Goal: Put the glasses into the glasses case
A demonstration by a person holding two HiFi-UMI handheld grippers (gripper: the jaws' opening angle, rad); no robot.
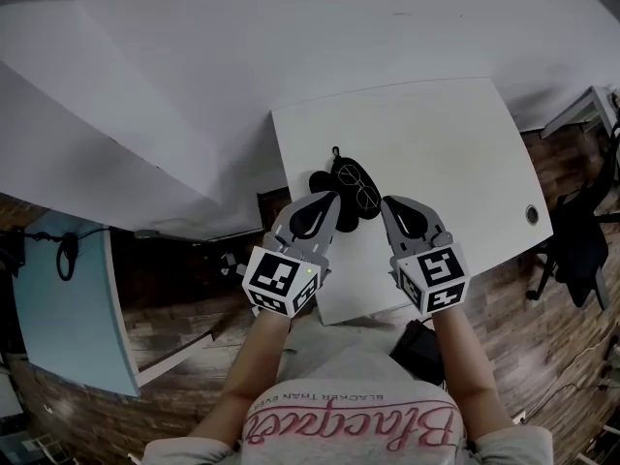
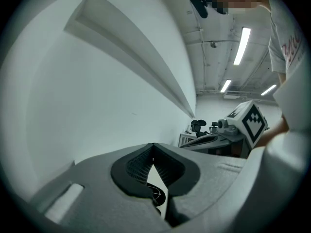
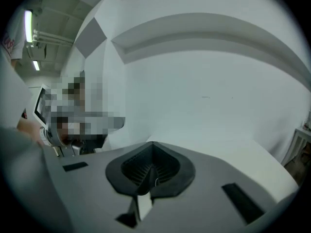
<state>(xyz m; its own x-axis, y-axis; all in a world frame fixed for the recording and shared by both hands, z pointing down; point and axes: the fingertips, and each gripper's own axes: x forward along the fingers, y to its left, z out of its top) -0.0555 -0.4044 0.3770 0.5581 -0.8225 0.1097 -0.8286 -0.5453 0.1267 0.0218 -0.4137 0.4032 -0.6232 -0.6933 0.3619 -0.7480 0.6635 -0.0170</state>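
Left gripper (image 2: 153, 148): jaws closed, tips meeting, only a narrow slit below them, nothing gripped. Right gripper (image 3: 152, 147): jaws likewise closed tip to tip, nothing held.

Both grippers are held low over the near part of a white table (image 1: 436, 153), side by side, tips directed away from the person.

The black glasses case (image 1: 322, 184) lies on the table just beyond the tips, nearer the left gripper; contact cannot be determined. The glasses (image 1: 356, 186) show as pale lens outlines against the black. Whether they sit in the case or on it cannot be told. Their long axis runs diagonally, from far-left to near-right.

A plain white wall (image 1: 194, 56) borders the table's far side. The floor (image 1: 174, 327) is wood-patterned. A dark chair (image 1: 579, 235) stands to the right. Ceiling strip lights (image 2: 241, 45) are lit.
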